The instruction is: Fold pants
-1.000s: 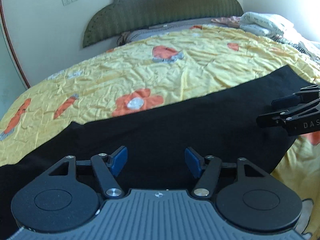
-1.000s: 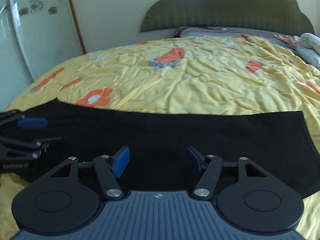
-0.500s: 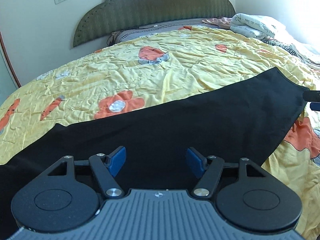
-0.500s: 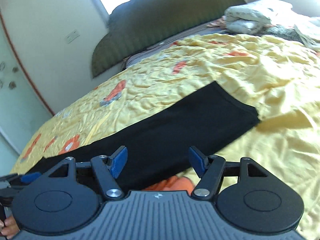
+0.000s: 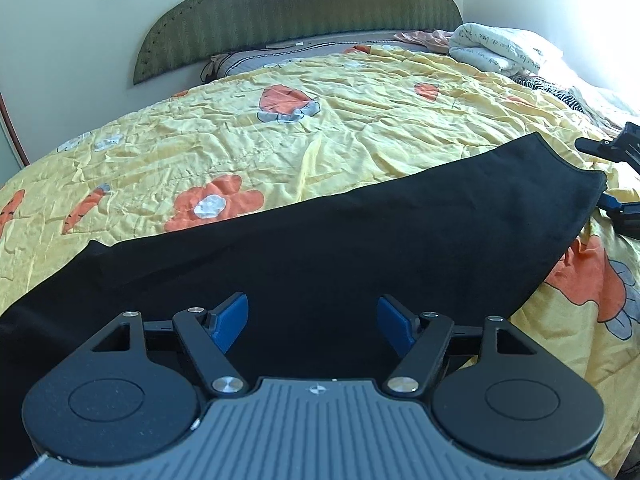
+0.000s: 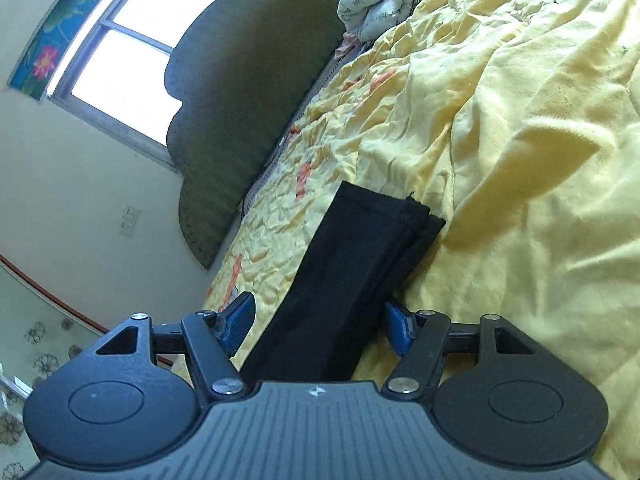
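Observation:
Black pants (image 5: 360, 248) lie flat across a yellow flowered bedspread (image 5: 320, 128), folded lengthwise into one long strip. My left gripper (image 5: 313, 322) is open and empty, low over the middle of the strip. My right gripper (image 6: 320, 322) is open, rolled on its side at the strip's right end, with the cloth (image 6: 352, 272) lying between its blue pads without being pinched. The hem end (image 6: 416, 216) shows two stacked layers. The right gripper also shows at the right edge of the left wrist view (image 5: 620, 184).
A green padded headboard (image 5: 296, 12) stands at the far end. A rolled white quilt (image 5: 496, 48) and striped cloth (image 5: 548, 88) lie at the far right of the bed. A window (image 6: 132, 52) is on the wall beside the headboard.
The right gripper has swung to the right end of the pants and rolled onto its side, now straddling the hem. The left gripper has turned slightly and stays over the middle.

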{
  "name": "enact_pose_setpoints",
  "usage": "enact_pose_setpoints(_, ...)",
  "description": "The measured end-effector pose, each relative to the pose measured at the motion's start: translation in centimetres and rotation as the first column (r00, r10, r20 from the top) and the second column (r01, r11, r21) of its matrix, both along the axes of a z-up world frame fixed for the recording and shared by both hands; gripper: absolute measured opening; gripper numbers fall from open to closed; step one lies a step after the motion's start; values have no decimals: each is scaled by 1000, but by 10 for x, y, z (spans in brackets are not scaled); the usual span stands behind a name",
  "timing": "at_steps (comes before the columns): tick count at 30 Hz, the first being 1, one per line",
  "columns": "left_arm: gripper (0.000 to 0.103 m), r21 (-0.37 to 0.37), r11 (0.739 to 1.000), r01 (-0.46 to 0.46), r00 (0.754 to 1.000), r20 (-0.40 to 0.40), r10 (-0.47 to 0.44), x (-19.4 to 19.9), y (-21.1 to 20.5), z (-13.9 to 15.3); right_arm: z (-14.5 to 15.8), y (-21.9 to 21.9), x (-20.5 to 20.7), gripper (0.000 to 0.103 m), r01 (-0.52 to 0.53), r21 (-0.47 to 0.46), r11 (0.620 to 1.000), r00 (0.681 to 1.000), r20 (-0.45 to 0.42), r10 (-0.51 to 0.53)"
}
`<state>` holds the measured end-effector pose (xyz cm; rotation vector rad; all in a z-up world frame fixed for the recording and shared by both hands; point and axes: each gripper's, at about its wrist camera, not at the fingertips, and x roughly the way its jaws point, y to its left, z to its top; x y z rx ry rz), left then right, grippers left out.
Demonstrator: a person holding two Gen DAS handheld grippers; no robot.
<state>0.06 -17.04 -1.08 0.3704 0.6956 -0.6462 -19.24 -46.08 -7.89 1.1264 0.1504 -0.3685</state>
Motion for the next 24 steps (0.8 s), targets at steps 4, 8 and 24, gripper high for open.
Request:
enact_pose_setpoints(4,75,-29,999,-14,997,-71,12,9,-3,0,-3,-16,12,66,28,21,999,999,41,-28)
enact_pose_setpoints(8,75,-76,996,-49,982,-188,33,25,-5,1,2,-23,31,59,38,-32,999,999,-21,-39)
enact_pose_setpoints(24,75,-92,989,-117,981,-167,101,38,-12,-12,-3,-19,49,19,-15,-185,983,985,-170,-17)
